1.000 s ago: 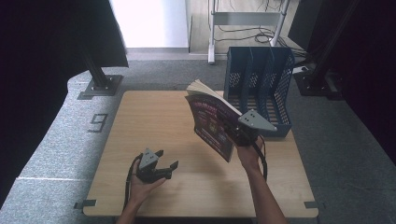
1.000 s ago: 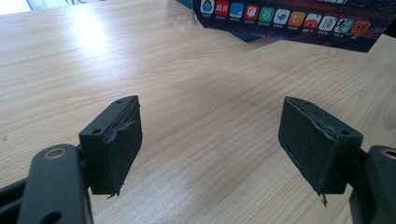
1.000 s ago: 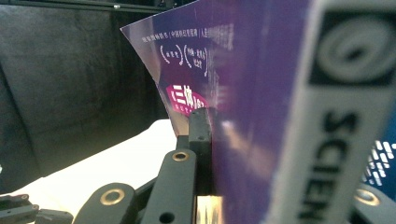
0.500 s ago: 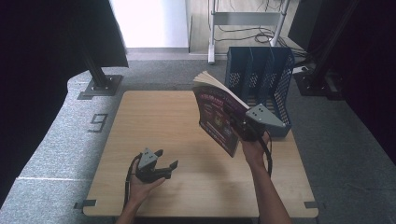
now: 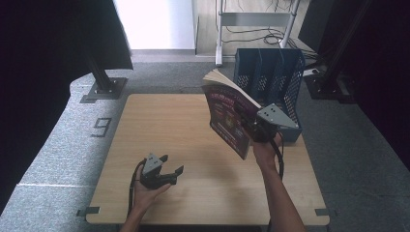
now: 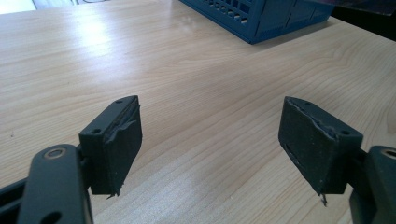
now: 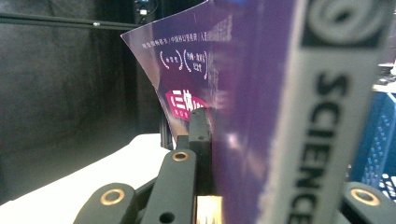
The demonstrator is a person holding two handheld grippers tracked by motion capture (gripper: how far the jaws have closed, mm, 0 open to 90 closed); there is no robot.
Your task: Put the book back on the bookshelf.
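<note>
Table (image 5: 183, 121) carries little: the blue rack (image 5: 270, 72) at its far right edge, whose slots look empty from the high view. Since a second ago the book (image 5: 227, 113) has shifted right, toward the rack, and hangs tilted just in front of it; slotting it in looks next. The right gripper (image 5: 251, 126) pinches the book. The left gripper (image 5: 167, 169) rests near the front edge, jaws spread, holding nothing.
</note>
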